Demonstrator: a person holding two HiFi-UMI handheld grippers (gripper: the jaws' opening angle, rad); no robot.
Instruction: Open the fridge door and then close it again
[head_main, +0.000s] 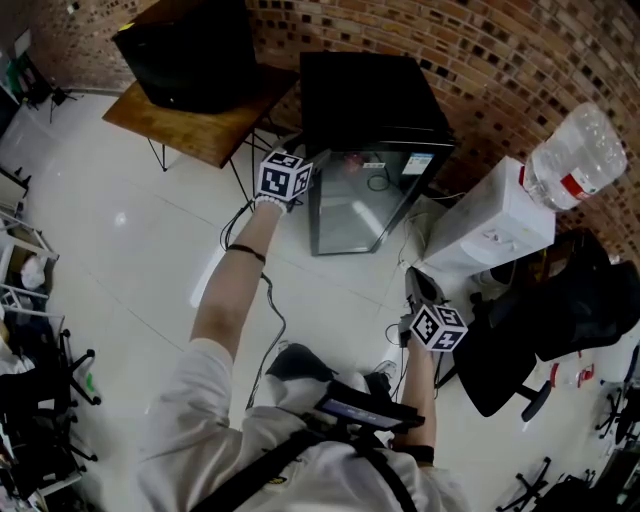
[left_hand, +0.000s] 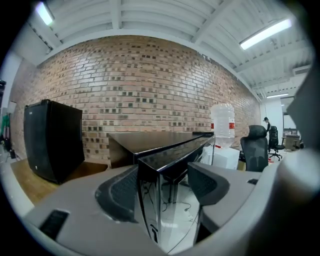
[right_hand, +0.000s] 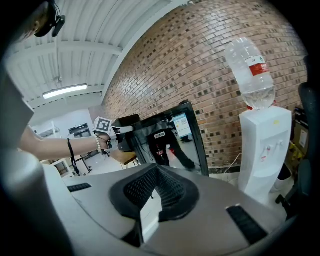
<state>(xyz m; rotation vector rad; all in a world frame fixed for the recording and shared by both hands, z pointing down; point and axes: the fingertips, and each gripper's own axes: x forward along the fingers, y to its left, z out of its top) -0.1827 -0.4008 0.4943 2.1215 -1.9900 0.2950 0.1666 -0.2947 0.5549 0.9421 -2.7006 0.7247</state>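
A small black fridge (head_main: 372, 100) with a glass door (head_main: 350, 215) stands against the brick wall. In the head view the door looks flush with the body. My left gripper (head_main: 300, 190) is at the door's left corner. In the left gripper view it (left_hand: 162, 182) is open, with the door's vertical edge (left_hand: 150, 200) standing between the two pads; the right pad is clear of the glass. My right gripper (head_main: 420, 300) hangs low by the person's right side, away from the fridge (right_hand: 170, 140). It (right_hand: 157, 192) is shut with nothing in it.
A white water dispenser (head_main: 500, 225) with a bottle (head_main: 580, 155) on top stands right of the fridge. A black office chair (head_main: 540, 330) is at the right. A wooden table (head_main: 200, 130) bearing a black box (head_main: 190, 50) is at the left. Cables (head_main: 245, 225) trail on the floor.
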